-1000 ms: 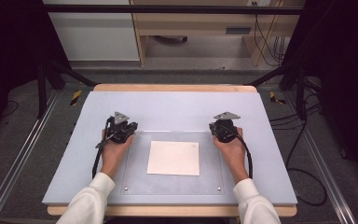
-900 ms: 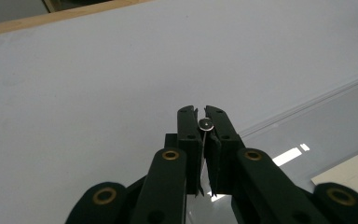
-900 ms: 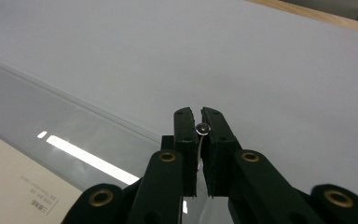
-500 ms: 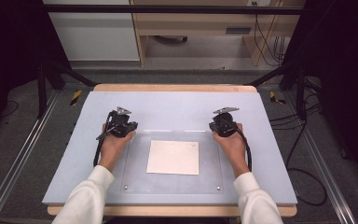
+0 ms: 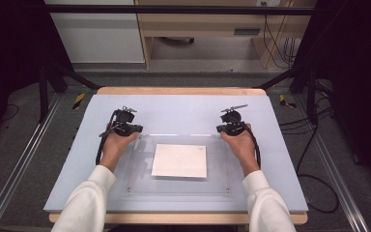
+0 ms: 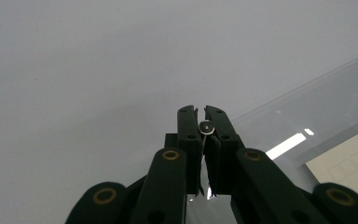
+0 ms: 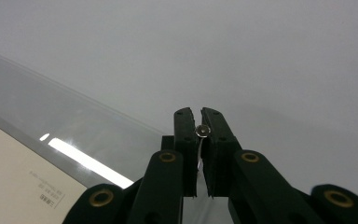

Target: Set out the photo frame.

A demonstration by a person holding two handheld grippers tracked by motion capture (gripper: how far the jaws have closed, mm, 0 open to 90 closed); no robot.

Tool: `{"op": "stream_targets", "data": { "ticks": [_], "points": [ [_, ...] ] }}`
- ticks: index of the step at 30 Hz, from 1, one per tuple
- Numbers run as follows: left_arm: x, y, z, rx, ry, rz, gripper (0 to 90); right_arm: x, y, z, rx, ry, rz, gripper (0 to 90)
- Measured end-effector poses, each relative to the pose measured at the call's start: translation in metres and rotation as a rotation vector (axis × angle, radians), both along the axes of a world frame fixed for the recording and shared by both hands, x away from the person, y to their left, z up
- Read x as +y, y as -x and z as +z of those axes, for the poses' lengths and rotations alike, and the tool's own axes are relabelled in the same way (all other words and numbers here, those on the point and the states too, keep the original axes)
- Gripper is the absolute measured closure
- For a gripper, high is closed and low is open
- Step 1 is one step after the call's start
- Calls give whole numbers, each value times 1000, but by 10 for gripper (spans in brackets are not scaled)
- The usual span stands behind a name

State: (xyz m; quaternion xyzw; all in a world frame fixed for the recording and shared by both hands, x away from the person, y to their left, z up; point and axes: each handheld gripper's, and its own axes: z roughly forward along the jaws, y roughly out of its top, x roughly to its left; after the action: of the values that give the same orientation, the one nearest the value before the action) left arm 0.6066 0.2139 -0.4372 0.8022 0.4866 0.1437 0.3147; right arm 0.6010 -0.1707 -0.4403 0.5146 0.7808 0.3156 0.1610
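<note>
Gripping the clear plastic sheet [image 5: 178, 166] at both far corners: left gripper [image 5: 134, 130] clamped on the 10 o'clock corner, right gripper [image 5: 221, 128] on the 2 o'clock corner. Jaws near fully closed, sheet edge and a small screw head pinched between the pads in both gripper views.

Sheet sits mid-table [image 5: 183, 108], covering a white paper [image 5: 179, 160] at center; near edge looks down on the table.

Risks, imo:
- Bite is thin, right at the corner tips. Slick plastic could slip out if one hand pulls harder.
- Uneven lift btwn hands twists the sheet, one corner pops free and it slams down.
- Tilting it up could drag or waft the paper toward 6 o'clock.
- Near edge may skid on the table w/ nothing stopping it.
</note>
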Motion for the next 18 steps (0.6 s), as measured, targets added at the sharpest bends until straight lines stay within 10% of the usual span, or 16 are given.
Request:
{"op": "stream_targets", "data": {
  "ticks": [18],
  "points": [
    [2, -6, 2, 43, 14, -11, 848, -1, -1, 1, 6, -7, 12, 847]
  ]
}}
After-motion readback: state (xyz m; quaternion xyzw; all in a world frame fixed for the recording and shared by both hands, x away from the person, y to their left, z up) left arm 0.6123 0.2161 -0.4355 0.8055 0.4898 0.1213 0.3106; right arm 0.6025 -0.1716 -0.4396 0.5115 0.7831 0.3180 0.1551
